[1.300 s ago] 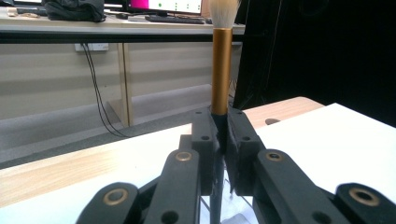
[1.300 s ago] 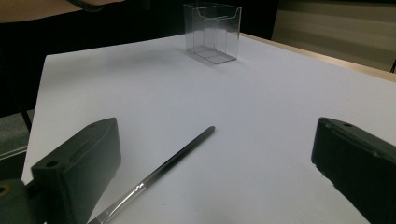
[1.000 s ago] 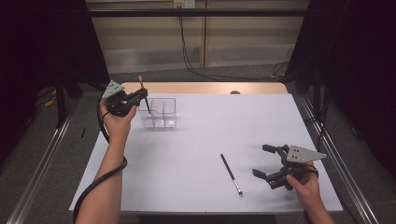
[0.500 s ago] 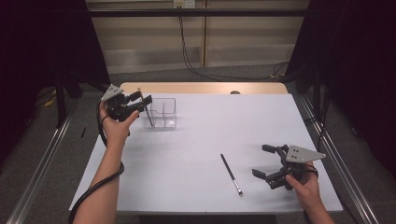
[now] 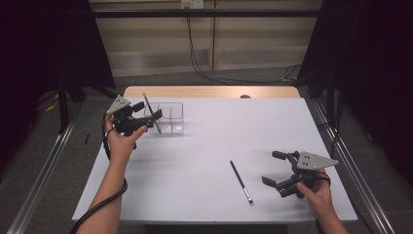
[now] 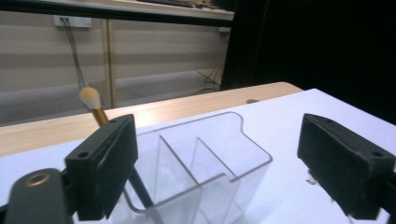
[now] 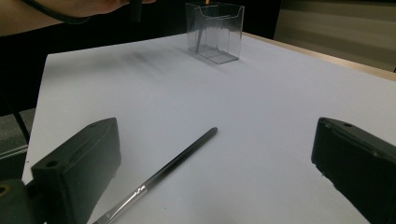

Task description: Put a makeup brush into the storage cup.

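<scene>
While the left forearm runs up from the bottom edge of the high view and bends slightly at the wrist, the left hand (image 5: 119, 144) holds the left gripper (image 5: 140, 123) raised at the near-left corner of the clear organizer (image 5: 170, 118), its jaws pointing toward that box. Those jaws have just been opening and now stand wide apart, pressing on nothing. In the left gripper view the gold-ferruled brush (image 6: 95, 109) rises just behind the left jaw, free of both pads. It stands in the organizer's leftmost compartment, its long axis steeply tilted: dark handle end down inside the box, pale bristle tuft up and leaning toward the far left of the table (image 5: 204, 146).

Farther right, on the bare white surface, the second brush (image 5: 241, 182) lies flat. Its long axis runs diagonally in the high view, the dark handle end toward the far left and the silver ferrule end toward the near right edge of the table.

At the right, the right hand (image 5: 316, 192) rests low near the table's near-right corner, forearm coming in from the bottom. The right gripper (image 5: 278, 169) points leftward toward the lying brush, its jaws spread wide with nothing between the pads; in the right gripper view that brush lies ahead, between the two jaws but untouched.
</scene>
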{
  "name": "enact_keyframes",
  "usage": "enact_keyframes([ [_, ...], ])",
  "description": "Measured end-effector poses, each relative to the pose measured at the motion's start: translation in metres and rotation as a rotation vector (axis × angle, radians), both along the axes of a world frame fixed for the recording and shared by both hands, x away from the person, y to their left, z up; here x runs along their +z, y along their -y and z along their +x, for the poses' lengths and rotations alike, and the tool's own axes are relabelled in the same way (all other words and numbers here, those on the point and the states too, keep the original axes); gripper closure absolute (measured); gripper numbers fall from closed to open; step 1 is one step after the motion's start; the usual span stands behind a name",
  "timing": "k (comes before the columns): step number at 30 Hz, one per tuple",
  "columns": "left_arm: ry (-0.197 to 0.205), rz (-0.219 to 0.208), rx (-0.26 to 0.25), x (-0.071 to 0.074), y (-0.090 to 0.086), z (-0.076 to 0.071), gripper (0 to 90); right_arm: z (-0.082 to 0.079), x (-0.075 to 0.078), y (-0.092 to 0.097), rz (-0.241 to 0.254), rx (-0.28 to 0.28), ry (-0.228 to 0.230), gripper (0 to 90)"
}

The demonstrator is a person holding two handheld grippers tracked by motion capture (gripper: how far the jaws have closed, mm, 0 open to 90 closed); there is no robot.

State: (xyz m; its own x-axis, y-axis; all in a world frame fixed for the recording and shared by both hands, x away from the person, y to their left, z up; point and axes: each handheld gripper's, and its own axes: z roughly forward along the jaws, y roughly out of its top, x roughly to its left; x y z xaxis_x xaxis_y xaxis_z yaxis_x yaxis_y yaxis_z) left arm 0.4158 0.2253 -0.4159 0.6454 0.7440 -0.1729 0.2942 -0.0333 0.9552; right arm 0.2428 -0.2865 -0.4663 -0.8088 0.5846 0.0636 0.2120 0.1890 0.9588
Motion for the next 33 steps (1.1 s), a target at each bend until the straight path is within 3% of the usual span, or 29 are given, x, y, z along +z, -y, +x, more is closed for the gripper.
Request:
enact_keyframes([
  [12,0.015,0.003,-0.065,-0.011,0.001,-0.018,0.7,0.000,0.001,0.000,0.002,0.003,0.004,0.9],
  [21,0.025,0.008,-0.131,-0.019,0.005,-0.031,0.0,0.000,0.000,-0.001,-0.001,0.003,0.003,0.9],
  [25,0.021,-0.015,-0.168,-0.021,0.007,-0.038,0.0,0.000,0.000,-0.001,-0.001,0.003,0.003,0.9],
  [33,0.026,0.004,-0.243,-0.019,0.013,-0.052,0.0,0.000,0.000,-0.001,-0.003,0.005,0.003,0.9],
])
